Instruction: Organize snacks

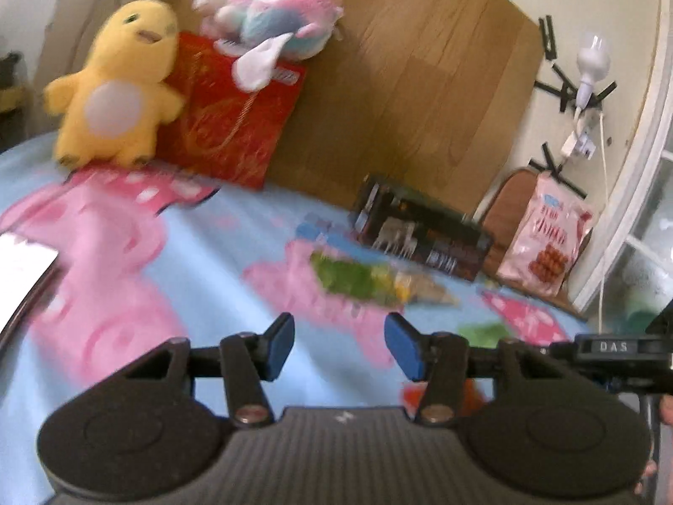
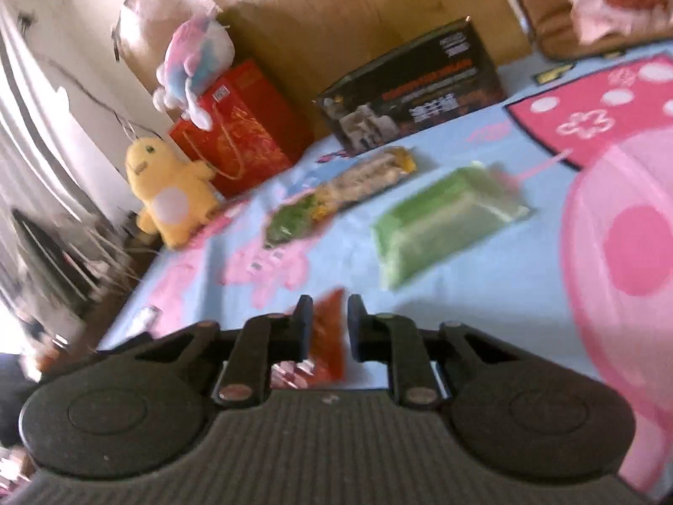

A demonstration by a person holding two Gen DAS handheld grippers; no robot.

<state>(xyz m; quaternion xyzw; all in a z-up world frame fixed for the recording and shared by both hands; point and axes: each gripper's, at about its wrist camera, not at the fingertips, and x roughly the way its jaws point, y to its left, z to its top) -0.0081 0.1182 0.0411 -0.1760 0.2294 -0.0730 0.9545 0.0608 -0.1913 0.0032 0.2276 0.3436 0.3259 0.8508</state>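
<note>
Left wrist view: left gripper (image 1: 338, 345) hung over the bed sheet (image 1: 260, 231), pads apart with only sheet showing in the gap, so it was carrying nothing; reads as staged, not grasping. Ahead of it, a long green-and-yellow snack pack (image 1: 370, 280) lay flat on the sheet, near the dark box (image 1: 420, 231) that sat against the wooden headboard (image 1: 399, 84). A pink snack bag (image 1: 544, 248) leaned upright on a brown cushion (image 1: 511, 198) in the corner, propped because a soft bag won't stand alone. The yellow plush (image 1: 115, 84) and pastel plush (image 1: 269, 21) sat with the red gift bag (image 1: 229, 113) at the back, likely just bedroom clutter, out of the work zone. Frame was blurred, so labels were unreadable. Right wrist view: right gripper (image 2: 328, 328) had its jaws drawn narrow around an orange-red snack packet (image 2: 326, 336); the left pad met the packet, while a sliver of gap showed on the right, so I'd call it nipped by one edge, not firmly clamped. Held low over the sheet, presumably mid-pick. A flat green packet (image 2: 441, 219) lay just ahead, apart from the long pack beside it. My guess: loose snacks get gathered toward the box side; nothing grouped yet.
</note>
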